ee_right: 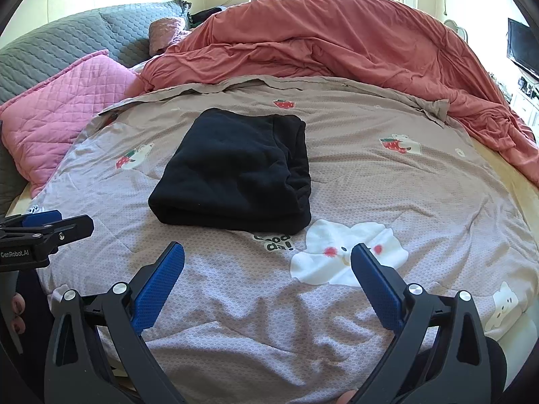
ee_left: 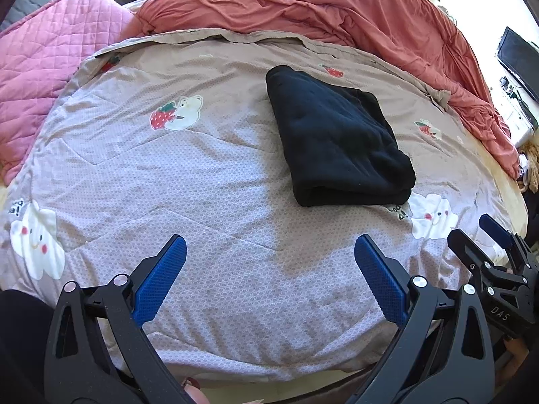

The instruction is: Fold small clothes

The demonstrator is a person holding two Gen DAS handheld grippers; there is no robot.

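A black garment (ee_left: pixel 337 138) lies folded into a thick rectangle on the grey-lilac patterned quilt (ee_left: pixel 202 185); it also shows in the right wrist view (ee_right: pixel 235 171). My left gripper (ee_left: pixel 269 245) is open and empty, hovering over the quilt nearer the bed's front edge than the garment. My right gripper (ee_right: pixel 267 252) is open and empty, likewise short of the garment. The right gripper shows at the right edge of the left wrist view (ee_left: pixel 488 235). The left gripper shows at the left edge of the right wrist view (ee_right: pixel 50 225).
A salmon-red duvet (ee_right: pixel 337 47) is bunched along the far and right side of the bed. A pink quilted pillow (ee_right: pixel 60 118) and a grey one (ee_right: pixel 67 37) lie at the left. A TV (ee_right: pixel 524 47) stands at the far right.
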